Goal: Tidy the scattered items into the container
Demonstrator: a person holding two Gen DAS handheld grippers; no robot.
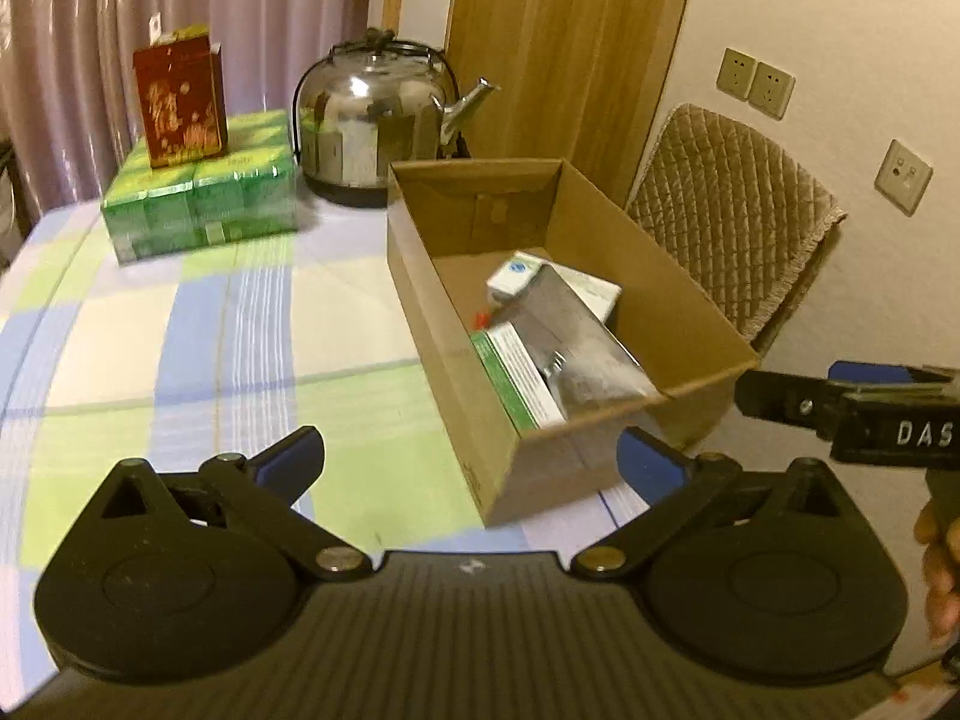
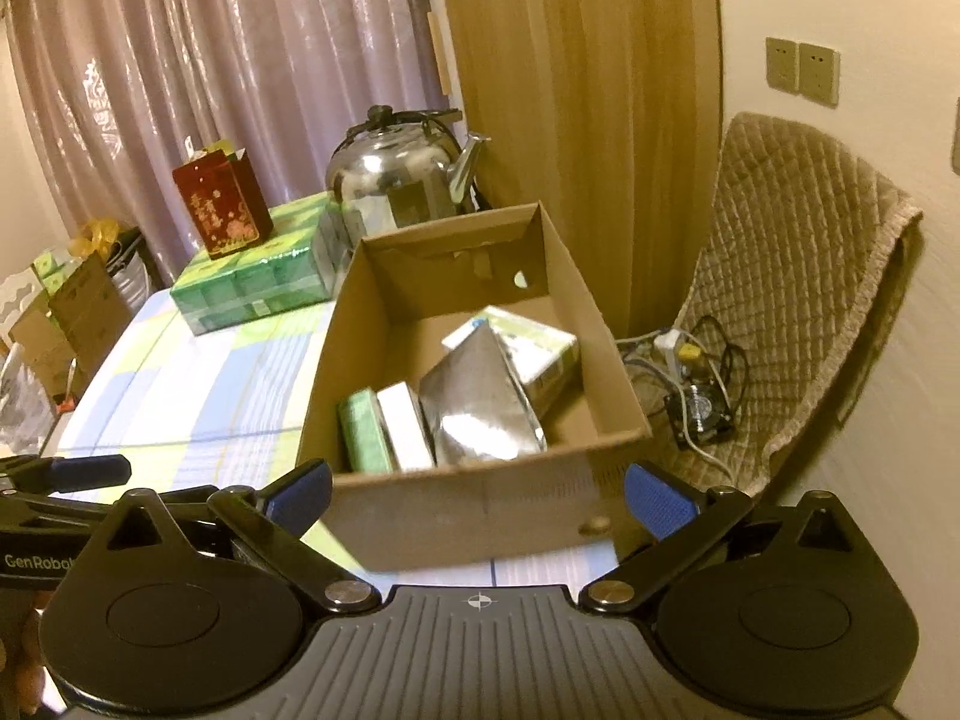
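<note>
i see both my grippers spread wide, holding nothing. left gripper [image 1: 471,459] hovers over checked tablecloth [image 1: 180,360], near corner of cardboard box [image 1: 444,360]. right gripper [image 2: 478,495] faces box front wall. inside box: silver foil pouch [image 2: 480,414], green and white cartons [image 2: 387,432], white carton [image 2: 537,354] behind. steel kettle [image 1: 372,120] beyond box.

Cardboard box [image 2: 480,516] on table [image 1: 180,360], w/ foil pouch [image 2: 480,408] and small cartons [image 2: 384,432] inside. Left of box: tissue pack [image 2: 258,282], gift bag [image 2: 222,210] on top. Behind box: kettle [image 2: 396,180]. Right of box: chair [image 2: 804,276].
</note>
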